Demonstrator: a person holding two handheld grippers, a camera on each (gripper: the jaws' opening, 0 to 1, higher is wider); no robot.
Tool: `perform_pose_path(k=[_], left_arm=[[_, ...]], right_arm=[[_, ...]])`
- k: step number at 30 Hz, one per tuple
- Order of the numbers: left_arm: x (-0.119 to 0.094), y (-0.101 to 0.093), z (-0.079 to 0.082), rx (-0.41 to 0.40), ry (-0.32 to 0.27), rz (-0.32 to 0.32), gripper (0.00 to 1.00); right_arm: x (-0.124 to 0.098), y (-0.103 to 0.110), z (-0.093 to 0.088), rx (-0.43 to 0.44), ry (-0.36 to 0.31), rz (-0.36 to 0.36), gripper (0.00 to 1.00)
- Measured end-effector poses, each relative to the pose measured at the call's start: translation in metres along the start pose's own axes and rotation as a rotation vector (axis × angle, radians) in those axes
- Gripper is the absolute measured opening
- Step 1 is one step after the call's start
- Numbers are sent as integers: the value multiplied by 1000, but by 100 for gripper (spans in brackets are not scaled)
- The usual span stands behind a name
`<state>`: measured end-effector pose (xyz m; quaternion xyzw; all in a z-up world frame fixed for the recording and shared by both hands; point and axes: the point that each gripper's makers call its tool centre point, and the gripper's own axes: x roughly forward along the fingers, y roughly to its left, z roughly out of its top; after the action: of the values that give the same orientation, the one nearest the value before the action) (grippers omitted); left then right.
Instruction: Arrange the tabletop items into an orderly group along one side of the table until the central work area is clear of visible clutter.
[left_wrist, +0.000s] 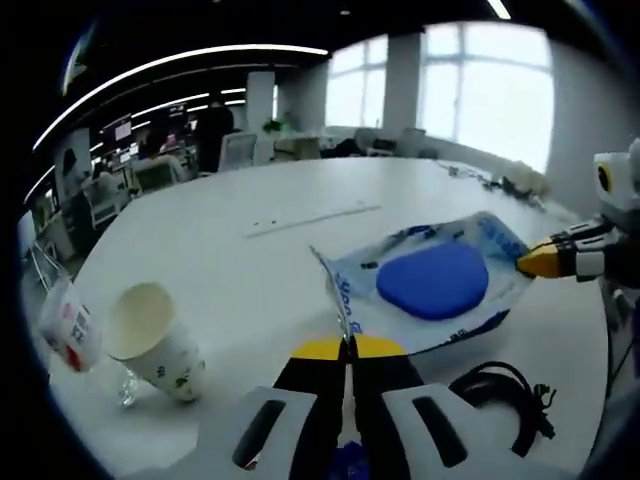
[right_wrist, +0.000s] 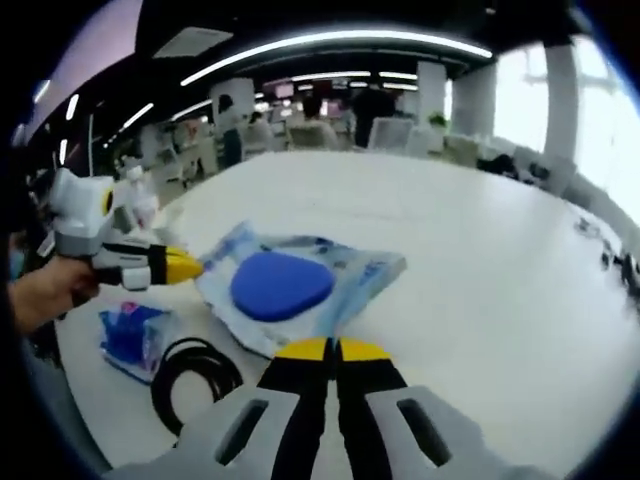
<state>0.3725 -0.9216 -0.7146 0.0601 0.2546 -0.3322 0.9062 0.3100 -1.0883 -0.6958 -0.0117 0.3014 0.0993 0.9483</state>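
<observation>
The print on the clear packet (left_wrist: 440, 285) is being blurred past reading — likewise the markings on the paper cup (left_wrist: 155, 340). A blue wrapper (left_wrist: 350, 462) is being hidden behind closed jaws.

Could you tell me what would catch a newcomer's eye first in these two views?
The clear packet with a blue pad inside stands out, held above the white table between both grippers: the left gripper pinches one edge, the right gripper the opposite edge. Next, the paper cup tipped on its side at the table's near left in the left gripper view, and the coiled black cable beside the packet.
</observation>
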Motion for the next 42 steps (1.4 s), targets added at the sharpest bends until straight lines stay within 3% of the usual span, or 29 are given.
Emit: perform_pose_path(k=[16,30,37,42], left_arm=[[-6,35,-10,-123,-26,131,1],[6,45,-24,-212,-11,157,1],[12,45,-21,-188,-39,146,1],[12,53,-20,-207,-54,184,1]], right_arm=[[39,14,11,10,16,111,0],[65,11,7,10,39,136,0],[73,5,5,24,37,118,0],[84,6,11,34,12,143,0]])
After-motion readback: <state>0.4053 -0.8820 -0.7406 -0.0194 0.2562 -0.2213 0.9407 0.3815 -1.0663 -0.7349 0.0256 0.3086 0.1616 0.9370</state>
